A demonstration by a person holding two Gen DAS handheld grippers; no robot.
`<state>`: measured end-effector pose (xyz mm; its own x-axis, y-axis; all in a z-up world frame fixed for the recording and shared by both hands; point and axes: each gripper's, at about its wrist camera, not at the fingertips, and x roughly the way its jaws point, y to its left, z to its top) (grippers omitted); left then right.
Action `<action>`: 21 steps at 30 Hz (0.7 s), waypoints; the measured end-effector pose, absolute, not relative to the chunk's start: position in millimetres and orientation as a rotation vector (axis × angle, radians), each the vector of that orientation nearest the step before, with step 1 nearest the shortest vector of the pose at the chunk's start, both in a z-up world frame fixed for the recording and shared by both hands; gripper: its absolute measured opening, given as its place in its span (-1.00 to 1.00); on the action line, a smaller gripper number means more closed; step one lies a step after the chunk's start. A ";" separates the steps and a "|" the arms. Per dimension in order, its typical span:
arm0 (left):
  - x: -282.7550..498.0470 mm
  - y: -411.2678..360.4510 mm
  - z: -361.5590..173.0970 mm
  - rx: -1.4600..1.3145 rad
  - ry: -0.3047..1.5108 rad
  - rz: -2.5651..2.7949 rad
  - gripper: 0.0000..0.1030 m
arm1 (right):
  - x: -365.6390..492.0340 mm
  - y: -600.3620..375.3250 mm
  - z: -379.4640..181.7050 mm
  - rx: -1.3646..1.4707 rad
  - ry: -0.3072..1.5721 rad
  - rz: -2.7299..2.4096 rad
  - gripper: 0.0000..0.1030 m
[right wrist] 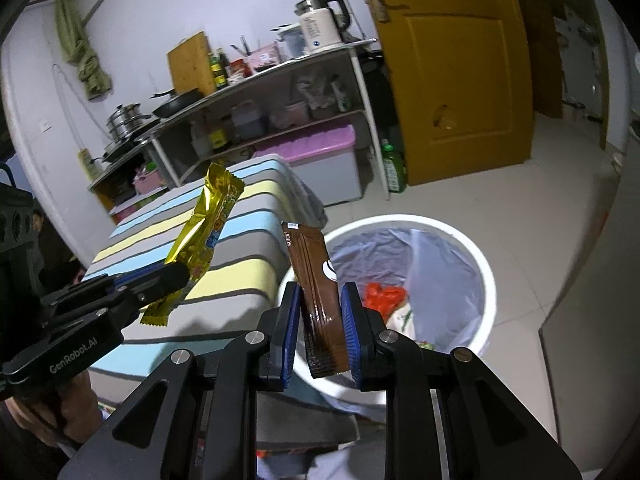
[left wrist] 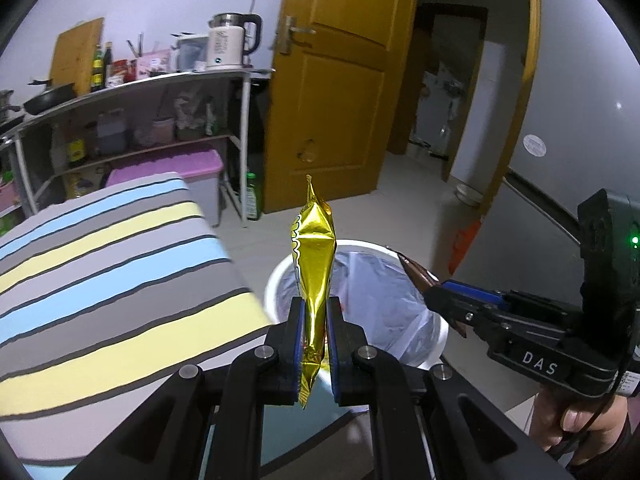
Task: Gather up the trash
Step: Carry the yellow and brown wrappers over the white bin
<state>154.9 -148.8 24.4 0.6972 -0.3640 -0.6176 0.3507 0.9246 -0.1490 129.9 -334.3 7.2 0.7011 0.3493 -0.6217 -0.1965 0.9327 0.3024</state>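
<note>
Black fingers with blue pads fill the bottom of the left wrist view, where the left gripper point(left wrist: 315, 332) is clamped narrowly on a gold wrapper point(left wrist: 314, 264) that stands upright through the middle of the frame. Behind the wrapper, at lower centre, sits a white bin point(left wrist: 436, 344) lined with a clear bag. At the right edge the right gripper point(left wrist: 432, 296) reaches in with a brown wrapper point(left wrist: 416, 276) pinched at its tip, above the bin's far rim. A striped cloth point(left wrist: 120, 272) covers the surface on the left of the frame.

Blue pads again sit closest in the right wrist view, at bottom centre, where the right gripper point(right wrist: 320, 320) holds the brown wrapper point(right wrist: 316, 292) between them, tilted slightly left. The bin point(right wrist: 486, 288) lies just beyond at centre right, with red and green scraps already inside point(right wrist: 384, 296). At the left edge the left gripper point(right wrist: 176, 276) carries the gold wrapper point(right wrist: 208, 232) over the striped cloth point(right wrist: 248, 268), beside the bin rather than above it.

By my judgement both pieces are picked up and carried close to the bin; releasing them into it is what remains.
</note>
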 end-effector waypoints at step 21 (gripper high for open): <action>208.4 -188.2 -13.2 -0.016 0.768 -0.480 -0.70 | 169.6 -358.0 -16.3 0.228 0.790 0.230 -0.57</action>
<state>208.4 -188.2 -13.2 0.6172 -0.4229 -0.6635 0.4115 0.8923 -0.1859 169.6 -358.0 -16.3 0.6814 0.2875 -0.6730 -0.1183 0.9508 0.2864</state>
